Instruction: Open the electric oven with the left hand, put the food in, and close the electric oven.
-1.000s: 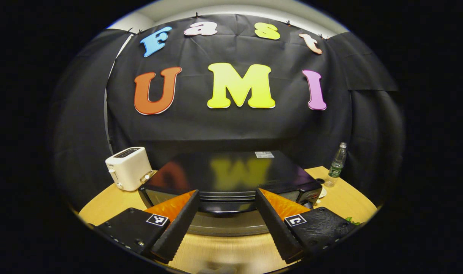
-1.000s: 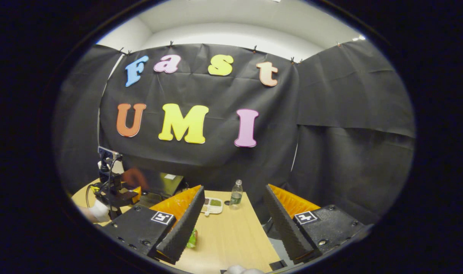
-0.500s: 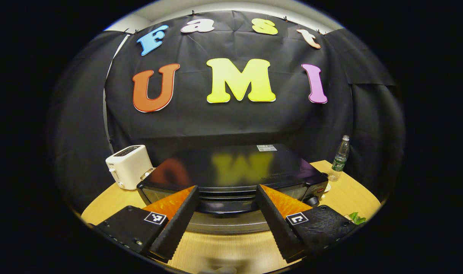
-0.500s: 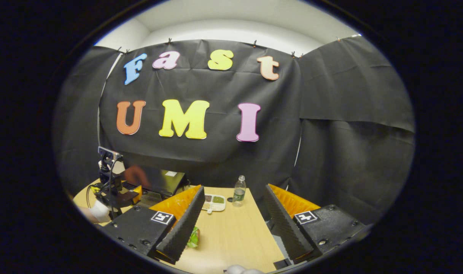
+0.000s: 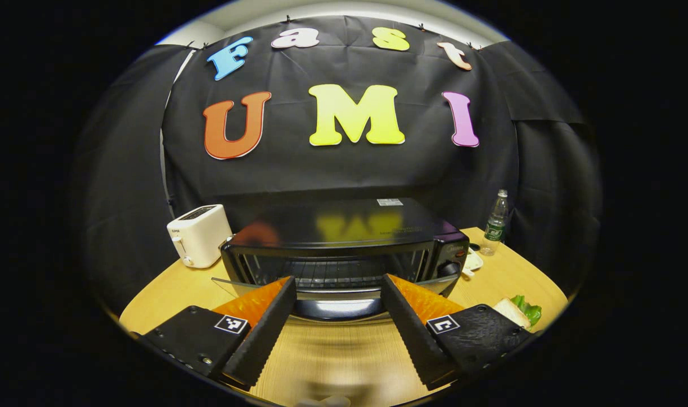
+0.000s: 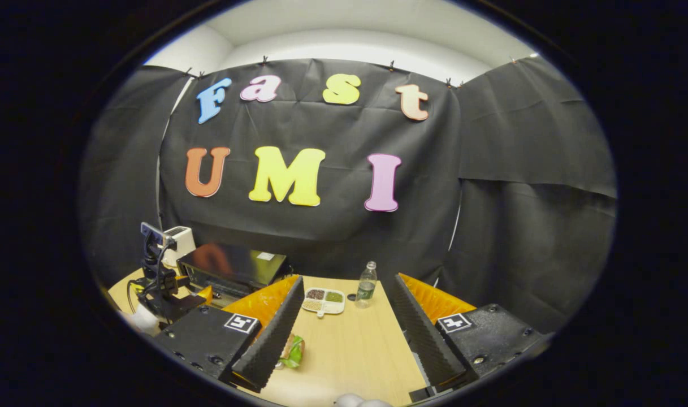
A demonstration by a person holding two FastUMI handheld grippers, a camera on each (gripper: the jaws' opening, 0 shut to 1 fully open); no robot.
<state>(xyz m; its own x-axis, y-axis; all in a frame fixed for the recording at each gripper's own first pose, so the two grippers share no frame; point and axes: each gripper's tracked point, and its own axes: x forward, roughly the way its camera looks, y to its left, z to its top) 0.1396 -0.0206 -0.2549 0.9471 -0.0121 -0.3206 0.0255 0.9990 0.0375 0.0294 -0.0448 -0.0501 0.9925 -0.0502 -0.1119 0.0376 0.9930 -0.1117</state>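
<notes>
Two grippers: both spread wide, holding nothing.
Left gripper point(image 5: 338, 288): fingers straddle the handle of the oven point(image 5: 344, 237), door tipped partly open – rack visible inside.
Right gripper point(image 6: 344, 294): above bare table point(image 6: 349, 345).
Food: sandwich point(image 6: 291, 350) on the table just beside its left finger.
Around: toaster point(image 5: 199, 234) left of oven; bottle point(image 6: 367, 284) and dish point(image 6: 323, 301) right of it.
</notes>
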